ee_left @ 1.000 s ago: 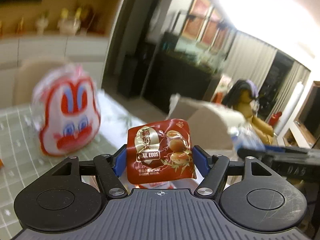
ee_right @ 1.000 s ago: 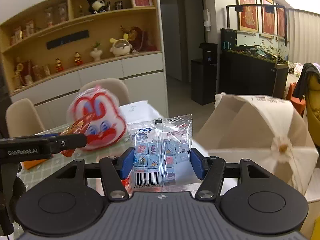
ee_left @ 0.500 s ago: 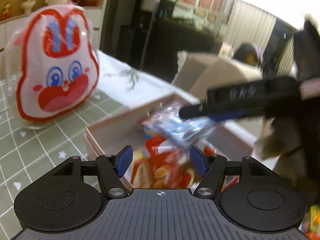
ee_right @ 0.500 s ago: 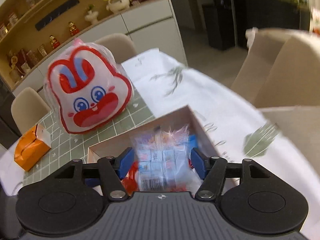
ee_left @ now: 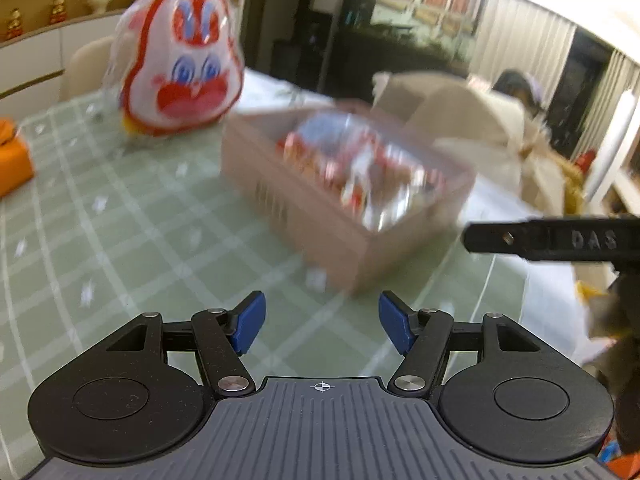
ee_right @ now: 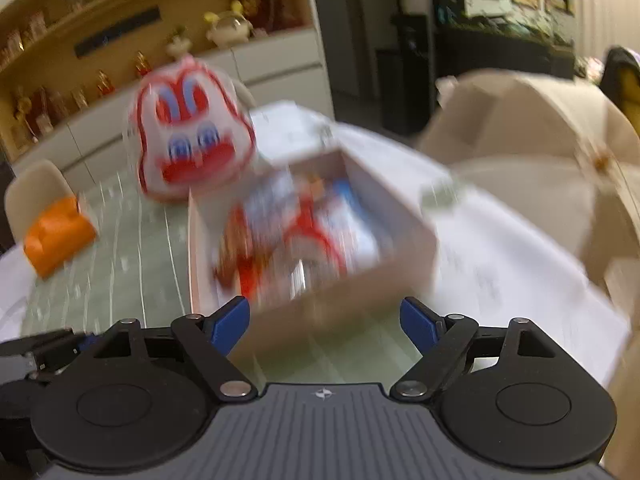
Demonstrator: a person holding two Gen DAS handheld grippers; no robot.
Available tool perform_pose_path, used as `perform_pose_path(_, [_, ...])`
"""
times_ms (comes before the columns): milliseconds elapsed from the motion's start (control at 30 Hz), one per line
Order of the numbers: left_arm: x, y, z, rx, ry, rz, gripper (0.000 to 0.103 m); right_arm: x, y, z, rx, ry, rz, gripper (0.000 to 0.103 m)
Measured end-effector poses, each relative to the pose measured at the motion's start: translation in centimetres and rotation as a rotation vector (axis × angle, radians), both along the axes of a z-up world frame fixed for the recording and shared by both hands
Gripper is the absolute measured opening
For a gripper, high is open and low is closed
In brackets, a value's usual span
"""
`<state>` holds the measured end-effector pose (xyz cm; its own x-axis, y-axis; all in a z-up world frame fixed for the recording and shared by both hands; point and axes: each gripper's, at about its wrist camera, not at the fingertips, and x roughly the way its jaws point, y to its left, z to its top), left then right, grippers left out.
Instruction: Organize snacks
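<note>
A beige open box [ee_left: 320,216] [ee_right: 392,216] stands on the green checked table mat, full of several snack packets [ee_left: 360,168] [ee_right: 304,232] in red, blue and clear wrap, blurred by motion. My left gripper [ee_left: 322,322] is open and empty, low over the mat in front of the box. My right gripper [ee_right: 326,320] is open and empty, just in front of the box's near wall. The right gripper's black finger [ee_left: 552,238] shows at the right of the left wrist view.
A big white-and-red rabbit-face bag [ee_left: 180,68] [ee_right: 192,140] stands behind the box. An orange carton [ee_left: 12,164] [ee_right: 56,236] lies at the left. A beige chair [ee_right: 540,152] stands at the right past the white tablecloth [ee_right: 520,264]. Cabinets line the back wall.
Both grippers have let go of their packets, the red quail-egg pack and the clear blue pack, into the box. Both have pulled back and now stand open in front of it.
</note>
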<state>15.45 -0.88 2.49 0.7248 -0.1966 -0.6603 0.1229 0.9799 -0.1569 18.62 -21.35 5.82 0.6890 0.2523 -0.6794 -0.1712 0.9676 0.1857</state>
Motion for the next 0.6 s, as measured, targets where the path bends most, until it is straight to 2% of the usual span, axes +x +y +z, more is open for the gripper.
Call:
perform_pose_path(100, [-1.8, -0.2, -1.6, 0.018, 0.029, 0.025, 0.069, -2.6, 0.2, -3.0, -0.055, 0.022, -0.041, 0.083])
perform_pose_path(200, [-3.1, -0.9, -1.9, 0.075, -0.007, 0.014, 0.069, -4.1, 0.6, -5.1, -0.072, 0.043, -0.045, 0.084])
perform_pose_path(333, [-3.9, -1.5, -2.4, 0.129, -0.045, 0.003, 0.071, -5.8, 1.6, -6.1, -0.153, -0.021, -0.064, 0.087])
perform_pose_path(400, [-4.2, -2.1, -2.6, 0.163, -0.061, 0.001, 0.074, -5.8, 1.4, -6.2, -0.160, -0.021, -0.104, 0.098])
perform_pose_path(433, [-4.3, -2.4, -2.8, 0.177, -0.074, 0.001, 0.074, -5.8, 1.1, -6.2, -0.156, -0.008, -0.137, 0.099])
perform_pose_path(533, [-4.3, -2.3, -2.9, 0.168, -0.079, -0.003, 0.074, -6.0, 0.7, -6.3, -0.150, 0.002, -0.212, 0.101])
perform_pose_path(600, [-4.4, -2.3, -2.9, 0.170, -0.081, -0.008, 0.074, -6.3, 0.6, -6.5, -0.148, 0.001, -0.223, 0.102])
